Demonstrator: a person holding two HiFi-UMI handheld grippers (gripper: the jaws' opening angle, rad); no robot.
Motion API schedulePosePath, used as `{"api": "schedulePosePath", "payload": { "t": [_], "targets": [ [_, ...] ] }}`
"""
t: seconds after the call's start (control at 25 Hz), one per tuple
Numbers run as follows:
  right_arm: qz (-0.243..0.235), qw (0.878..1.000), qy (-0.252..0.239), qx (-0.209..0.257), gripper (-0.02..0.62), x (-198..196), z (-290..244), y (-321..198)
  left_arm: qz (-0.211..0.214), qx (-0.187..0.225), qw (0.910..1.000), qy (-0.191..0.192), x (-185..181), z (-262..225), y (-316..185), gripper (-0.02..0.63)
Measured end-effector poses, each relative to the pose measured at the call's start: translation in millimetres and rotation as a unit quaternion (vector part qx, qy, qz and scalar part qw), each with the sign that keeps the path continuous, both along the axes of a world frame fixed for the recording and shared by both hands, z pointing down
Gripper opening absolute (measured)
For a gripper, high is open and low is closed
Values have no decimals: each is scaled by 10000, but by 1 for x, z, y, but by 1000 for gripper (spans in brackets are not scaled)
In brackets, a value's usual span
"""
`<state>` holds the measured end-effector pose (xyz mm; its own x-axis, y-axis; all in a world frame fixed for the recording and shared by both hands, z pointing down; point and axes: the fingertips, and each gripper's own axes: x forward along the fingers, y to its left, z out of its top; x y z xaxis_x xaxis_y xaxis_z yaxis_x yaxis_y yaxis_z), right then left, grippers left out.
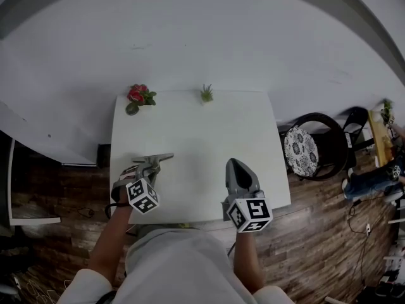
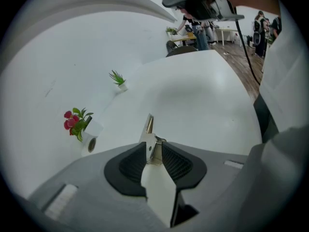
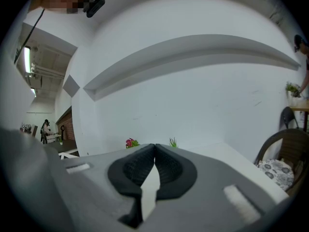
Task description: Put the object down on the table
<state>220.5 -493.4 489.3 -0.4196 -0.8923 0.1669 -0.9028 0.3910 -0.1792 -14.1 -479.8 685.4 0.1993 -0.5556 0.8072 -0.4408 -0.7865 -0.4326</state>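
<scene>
we judge the put-down unfinished: our left hand-held gripper (image 2: 154, 154) is clamped on the metal clip (image 2: 149, 128), over the desk (image 1: 209, 132) near its front left edge. our right hand-held gripper (image 3: 154, 151) is closed on nothing. lowering and release remain.

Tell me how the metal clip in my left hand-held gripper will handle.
The metal clip looks thin and rigid, so probably light. Held by one end in the left hand-held gripper, it may pivot. Smooth metal could skid on the white table.
</scene>
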Motion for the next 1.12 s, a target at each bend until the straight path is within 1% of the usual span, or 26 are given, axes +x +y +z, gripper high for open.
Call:
{"api": "schedulePosePath", "payload": {
  "t": [0.16, 0.28, 0.4, 0.48, 0.6, 0.8, 0.88, 1.0, 1.12],
  "targets": [
    [-6, 10000, -59, 67, 3, -1, -5, 5, -389, 30, 9984, 408, -6, -16, 7, 106],
    [-52, 9999, -91, 115, 3, -5, -8, 10, -759, 56, 9932, 878, -11, -30, 11, 104],
    [-77, 9999, -93, 124, 3, -9, -9, 16, -1017, 168, 9867, 1259, -15, -45, 16, 91],
    [-96, 9999, -78, 121, 3, -12, -10, 19, -1223, 291, 9799, 1546, -20, -59, 17, 80],
    [-126, 9998, -67, 120, 3, -16, -10, 22, -1525, 525, 9671, 1969, -29, -81, 16, 63],
    [-155, 9997, -61, 158, 3, -23, -12, 24, -1913, 955, 9446, 2489, -46, -114, 12, 37],
    [-143, 9997, -74, 192, 3, -25, -14, 25, -2010, 1123, 9367, 2636, -52, -126, 12, 25],
    [-136, 9997, -79, 212, 3, -24, -16, 28, -2075, 1303, 9291, 2770, -59, -139, 15, 13],
    [-111, 9996, -81, 230, 3, -24, -19, 26, -2173, 1504, 9179, 2961, -66, -156, 13, 9]
  ]
}}
